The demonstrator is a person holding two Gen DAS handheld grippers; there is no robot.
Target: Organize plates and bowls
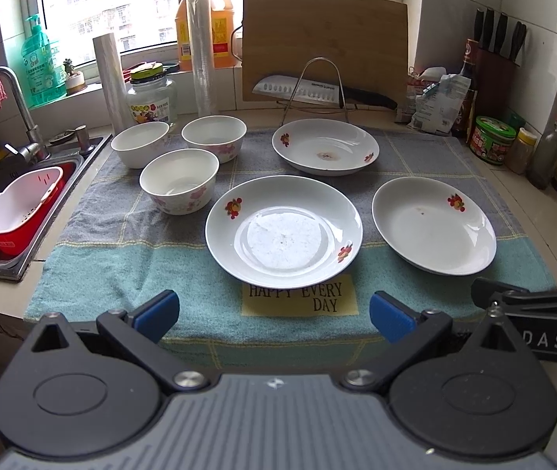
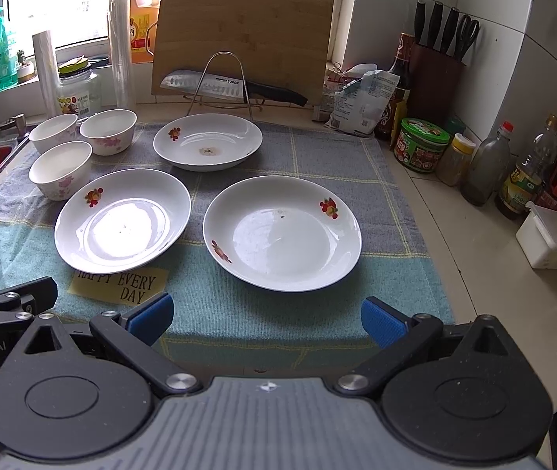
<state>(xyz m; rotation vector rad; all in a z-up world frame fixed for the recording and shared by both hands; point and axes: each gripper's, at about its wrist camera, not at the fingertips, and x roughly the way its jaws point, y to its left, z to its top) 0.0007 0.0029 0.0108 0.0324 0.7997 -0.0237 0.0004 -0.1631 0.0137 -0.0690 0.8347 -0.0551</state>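
White plates (image 1: 284, 237) with red fruit motifs, white bowls (image 1: 179, 186) with pink blossoms, teal-and-grey checked towel (image 1: 121, 270)

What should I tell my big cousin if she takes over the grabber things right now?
Left tool: open, empty, at the towel's near edge.
Right tool: open, empty, beside it.
Three plates lie apart on the towel: near-left plate, near-right plate, far plate.
Three bowls sit close together at the far left: front bowl, back-left bowl, back-right bowl.
Done: nothing stacked.
Left: stack the plates, nest the bowls.
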